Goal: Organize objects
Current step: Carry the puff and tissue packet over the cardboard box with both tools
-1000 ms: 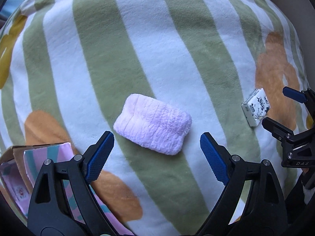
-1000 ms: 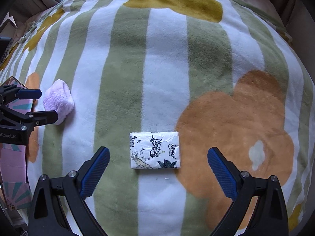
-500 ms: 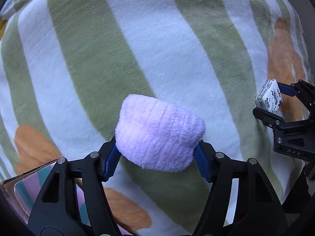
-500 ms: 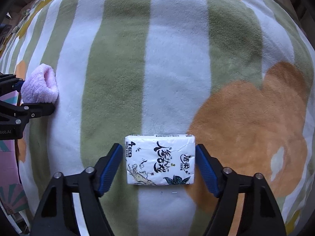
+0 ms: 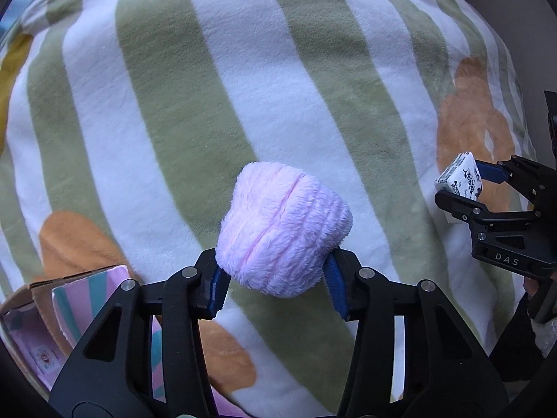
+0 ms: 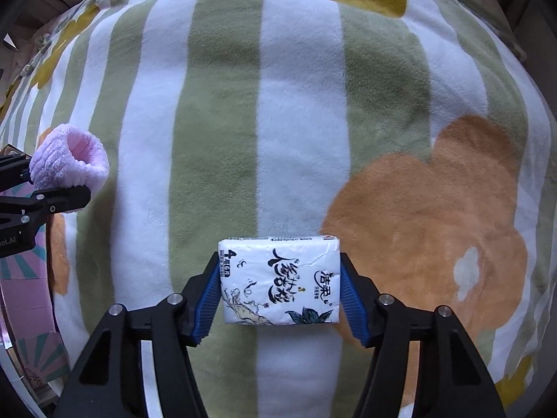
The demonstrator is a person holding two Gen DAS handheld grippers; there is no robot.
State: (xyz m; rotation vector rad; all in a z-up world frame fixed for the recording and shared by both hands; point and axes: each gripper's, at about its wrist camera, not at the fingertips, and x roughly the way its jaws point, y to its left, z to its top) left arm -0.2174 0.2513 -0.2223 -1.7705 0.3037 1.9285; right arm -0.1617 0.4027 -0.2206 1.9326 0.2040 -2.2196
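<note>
My left gripper point(image 5: 276, 287) is shut on a fluffy pink rolled cloth point(image 5: 282, 230) and holds it above the striped blanket point(image 5: 209, 97). My right gripper point(image 6: 280, 296) is shut on a white tissue pack with black writing point(image 6: 280, 280), also lifted off the blanket. In the left wrist view the right gripper point(image 5: 463, 191) with the tissue pack point(image 5: 461, 177) shows at the right edge. In the right wrist view the left gripper point(image 6: 52, 181) with the pink cloth point(image 6: 69, 160) shows at the left edge.
The blanket point(image 6: 296, 122) has green and white stripes with orange and yellow flowers. An open cardboard box with pink and teal stripes point(image 5: 45, 320) sits at the lower left, below the left gripper; it also shows in the right wrist view point(image 6: 31, 313).
Both grippers closed from open: the left onto the pink cloth, the right onto the tissue pack. Both objects have since been lifted off the blanket.
</note>
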